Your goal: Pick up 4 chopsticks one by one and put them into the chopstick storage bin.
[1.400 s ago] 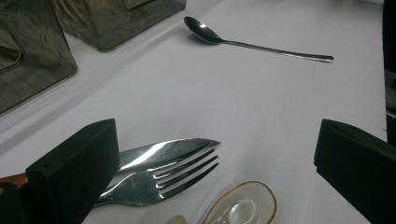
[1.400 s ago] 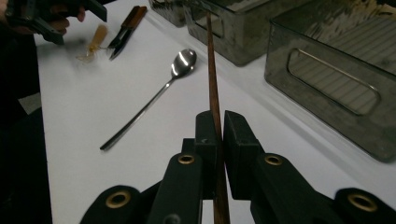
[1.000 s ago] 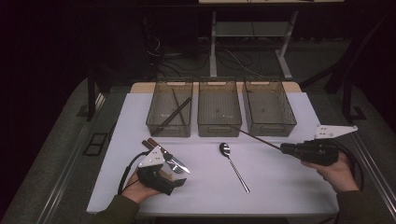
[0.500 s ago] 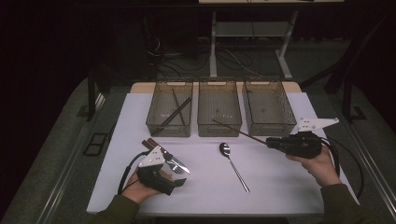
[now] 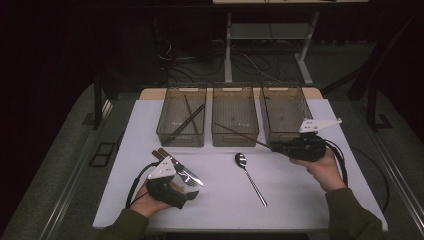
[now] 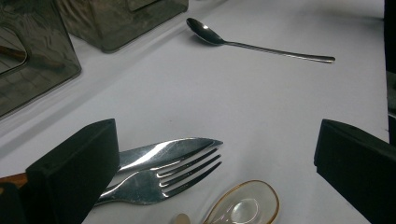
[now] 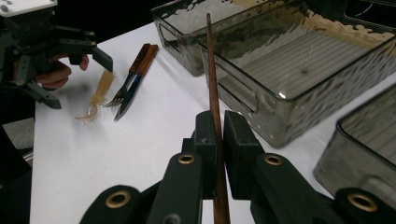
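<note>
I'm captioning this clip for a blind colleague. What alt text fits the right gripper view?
The right hand-held gripper is shut on a thin brown chopstick that points toward the clear bins on a white table. At far left lie a fork, a knife and a pale spoon, beside the left hand-held gripper.
</note>
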`<state>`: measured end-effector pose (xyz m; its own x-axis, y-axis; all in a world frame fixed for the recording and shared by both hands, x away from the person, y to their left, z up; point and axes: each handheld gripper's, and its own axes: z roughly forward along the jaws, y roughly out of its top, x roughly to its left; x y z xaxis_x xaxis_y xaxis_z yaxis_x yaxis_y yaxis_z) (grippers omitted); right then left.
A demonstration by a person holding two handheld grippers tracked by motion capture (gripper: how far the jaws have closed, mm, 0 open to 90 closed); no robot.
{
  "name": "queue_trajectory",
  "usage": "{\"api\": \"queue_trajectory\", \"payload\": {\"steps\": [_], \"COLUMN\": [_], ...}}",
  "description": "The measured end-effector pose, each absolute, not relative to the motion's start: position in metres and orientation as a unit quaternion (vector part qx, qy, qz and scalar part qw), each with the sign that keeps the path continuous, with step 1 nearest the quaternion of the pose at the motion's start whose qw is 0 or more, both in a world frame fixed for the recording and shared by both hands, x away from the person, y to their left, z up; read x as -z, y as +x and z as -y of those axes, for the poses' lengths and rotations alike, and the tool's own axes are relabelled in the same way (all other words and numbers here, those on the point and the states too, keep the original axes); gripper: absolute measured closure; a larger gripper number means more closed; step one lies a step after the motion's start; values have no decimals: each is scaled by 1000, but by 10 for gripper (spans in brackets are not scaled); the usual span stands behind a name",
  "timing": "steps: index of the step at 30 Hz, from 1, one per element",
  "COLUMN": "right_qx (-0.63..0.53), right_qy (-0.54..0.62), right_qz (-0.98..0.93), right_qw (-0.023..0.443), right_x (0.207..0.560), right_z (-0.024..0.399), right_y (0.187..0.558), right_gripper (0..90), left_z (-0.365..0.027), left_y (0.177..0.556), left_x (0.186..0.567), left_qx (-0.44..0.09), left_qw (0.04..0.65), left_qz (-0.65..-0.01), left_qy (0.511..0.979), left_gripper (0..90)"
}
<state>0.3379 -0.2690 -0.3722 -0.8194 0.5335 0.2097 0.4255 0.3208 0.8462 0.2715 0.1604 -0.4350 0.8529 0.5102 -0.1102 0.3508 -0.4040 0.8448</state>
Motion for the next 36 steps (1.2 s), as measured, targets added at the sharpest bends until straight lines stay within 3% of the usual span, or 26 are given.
{"api": "queue_trajectory", "payload": {"steps": [36], "right_qx": [-475], "right_qy": [332], "right_qz": [-810], "right_qw": [91], "right_x": [352], "right_z": [178], "right_y": [392], "right_gripper": [845], "left_z": [-160], "left_y": [272], "left_x": [435], "left_qx": [-81], "left_qw": [483], "left_qz": [-254], "left_qy": [834], "left_gripper": [0]}}
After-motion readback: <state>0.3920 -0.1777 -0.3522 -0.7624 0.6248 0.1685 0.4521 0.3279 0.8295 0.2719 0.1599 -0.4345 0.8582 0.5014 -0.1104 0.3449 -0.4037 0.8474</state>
